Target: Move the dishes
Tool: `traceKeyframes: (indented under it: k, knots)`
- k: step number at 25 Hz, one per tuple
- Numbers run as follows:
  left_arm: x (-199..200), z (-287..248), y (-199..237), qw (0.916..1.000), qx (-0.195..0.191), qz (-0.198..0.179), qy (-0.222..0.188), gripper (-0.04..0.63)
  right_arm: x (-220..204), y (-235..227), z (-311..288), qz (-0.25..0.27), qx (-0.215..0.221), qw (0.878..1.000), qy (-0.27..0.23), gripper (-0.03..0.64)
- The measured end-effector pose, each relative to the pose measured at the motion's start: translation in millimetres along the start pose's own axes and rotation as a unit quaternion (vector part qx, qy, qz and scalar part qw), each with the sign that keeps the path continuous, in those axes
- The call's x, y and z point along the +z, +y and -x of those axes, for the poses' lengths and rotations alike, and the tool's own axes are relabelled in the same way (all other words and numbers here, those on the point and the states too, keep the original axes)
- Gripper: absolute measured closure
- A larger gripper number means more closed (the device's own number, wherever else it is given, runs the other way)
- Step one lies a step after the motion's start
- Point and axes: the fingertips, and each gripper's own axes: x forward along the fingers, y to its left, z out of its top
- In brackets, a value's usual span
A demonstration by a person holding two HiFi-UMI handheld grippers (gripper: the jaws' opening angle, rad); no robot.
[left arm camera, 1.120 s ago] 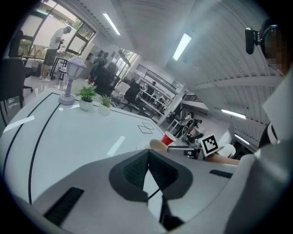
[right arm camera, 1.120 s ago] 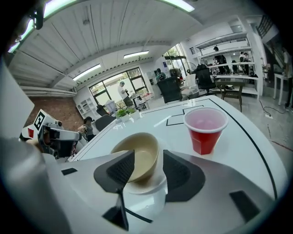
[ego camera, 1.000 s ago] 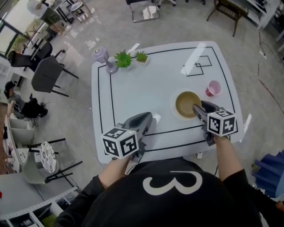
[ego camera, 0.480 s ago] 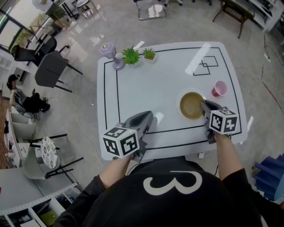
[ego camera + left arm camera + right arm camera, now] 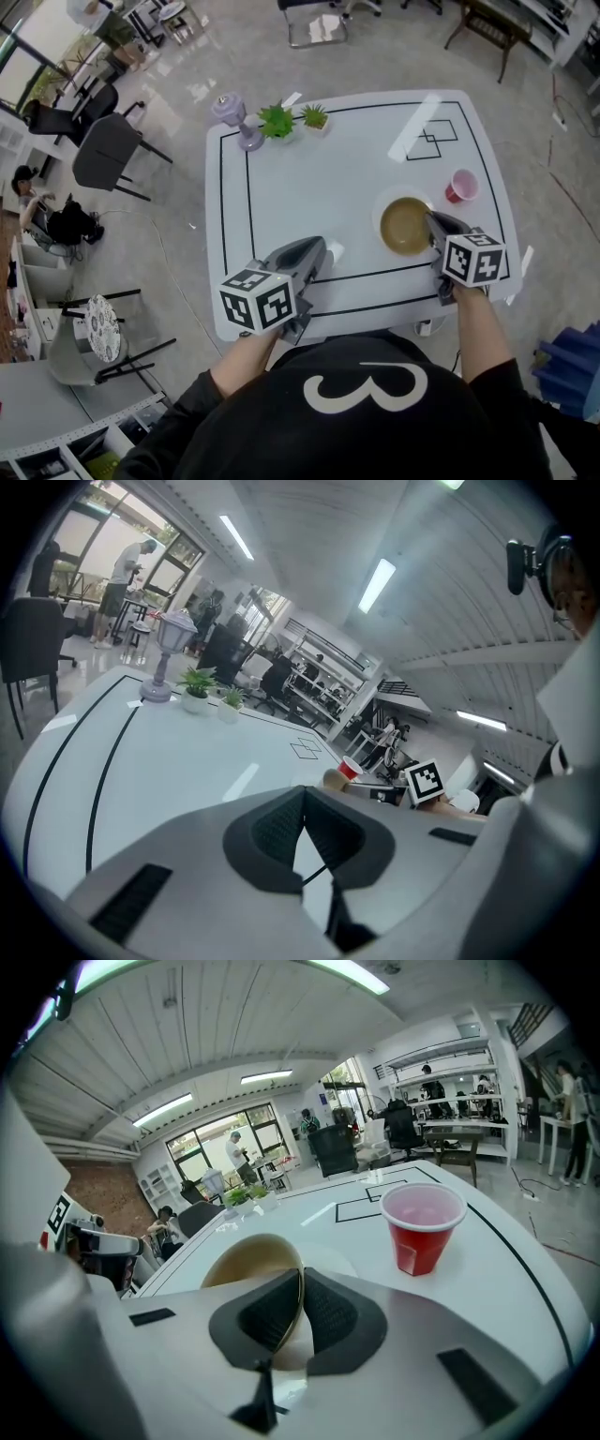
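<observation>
Bowl (image 5: 405, 225), tan, sits on a white plate (image 5: 379, 217) at the right side of the bench (image 5: 309, 178), inside the black border line. Right gripper (image 5: 431, 220) reaches in from the near edge. Its fingers have just been closing, and in the right gripper view they pinch the bowl's near rim: one pad inside the wall, the other outside. Bowl looks tipped toward that gripper there; plate edge shows just past it.

Red cup (image 5: 460, 186) stands upright beyond the bowl and to its right, close but apart from the plate. Rim of the cup looks pale pink from above.

Left gripper (image 5: 319, 248) is over the near part of the bench, well left of the bowl. Its fingers are pressed together at the tips with nothing between them, as the left gripper view shows.

Far left corner of the bench: a lilac lamp-shaped ornament (image 5: 230, 108), then two small potted plants (image 5: 277, 120) side by side. A square outline (image 5: 427, 141) is marked on the far right of the bench top.
</observation>
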Motion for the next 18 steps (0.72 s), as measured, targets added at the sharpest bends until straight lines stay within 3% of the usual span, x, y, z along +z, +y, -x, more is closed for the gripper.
traceKeyframes:
  k: [10, 18]
  knots:
    - [-3.4, -18.9, -26.5, 0.9993, -0.031, -0.015, 0.015, 0.594, 15.3, -9.5, 50.0, -0.019, -0.009, 0.999, -0.041, 0.592]
    - [-12.7, -40.3, -48.7, 0.9971, -0.056, -0.033, 0.039, 0.594, 8.9, -43.1, 86.8, -0.045, -0.041, 0.996, -0.059, 0.592]
